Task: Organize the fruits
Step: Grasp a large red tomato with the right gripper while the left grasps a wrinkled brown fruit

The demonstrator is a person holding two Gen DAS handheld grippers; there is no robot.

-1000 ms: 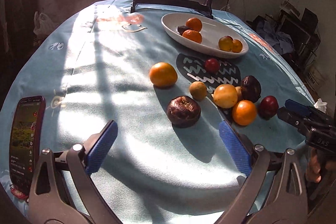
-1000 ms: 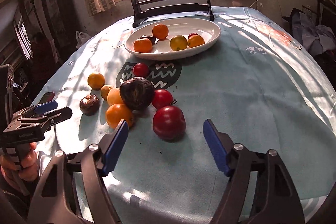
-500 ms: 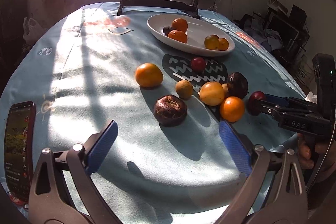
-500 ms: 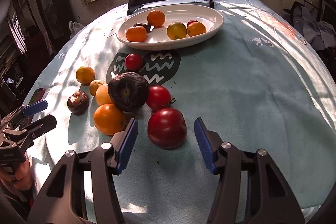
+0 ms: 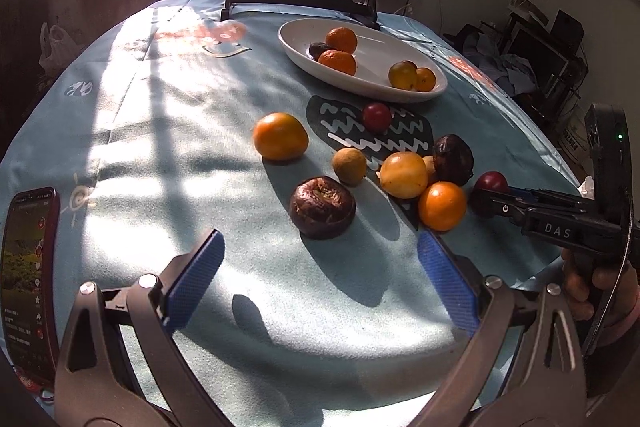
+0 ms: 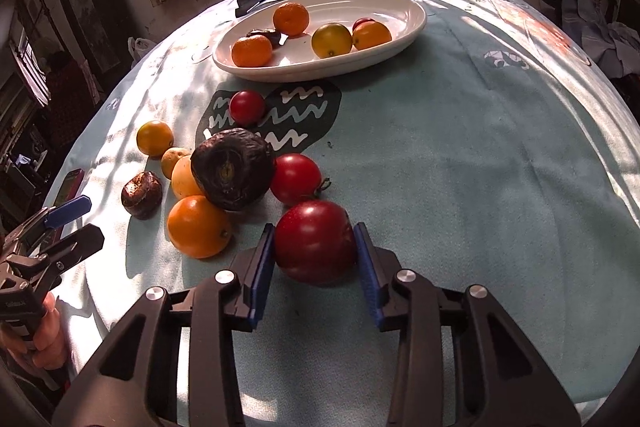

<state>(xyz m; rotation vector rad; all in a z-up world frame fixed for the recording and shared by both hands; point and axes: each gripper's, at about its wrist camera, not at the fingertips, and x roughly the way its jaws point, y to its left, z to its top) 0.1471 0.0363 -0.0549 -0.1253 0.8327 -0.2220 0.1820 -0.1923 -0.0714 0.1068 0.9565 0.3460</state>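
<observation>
Pick-up step: right gripper (image 6: 314, 259) is clamped on dark red fruit (image 6: 315, 241), lower centre, apparently firmly. Left gripper (image 5: 320, 263) is held apart, empty. Next: lift and carry to white dish (image 6: 404, 27), upper centre.

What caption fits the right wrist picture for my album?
Right gripper closes its blue pads on a big red tomato near the white fruit dish.

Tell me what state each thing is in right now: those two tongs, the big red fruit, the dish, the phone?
Right tongs: shut on the big red fruit, pads at both its sides.
Left tongs: open, holding nothing.
Big red fruit: on the cloth, between the pads.
Dish: upright, six fruits inside.
Phone: flat on the table, screen lit.
</observation>
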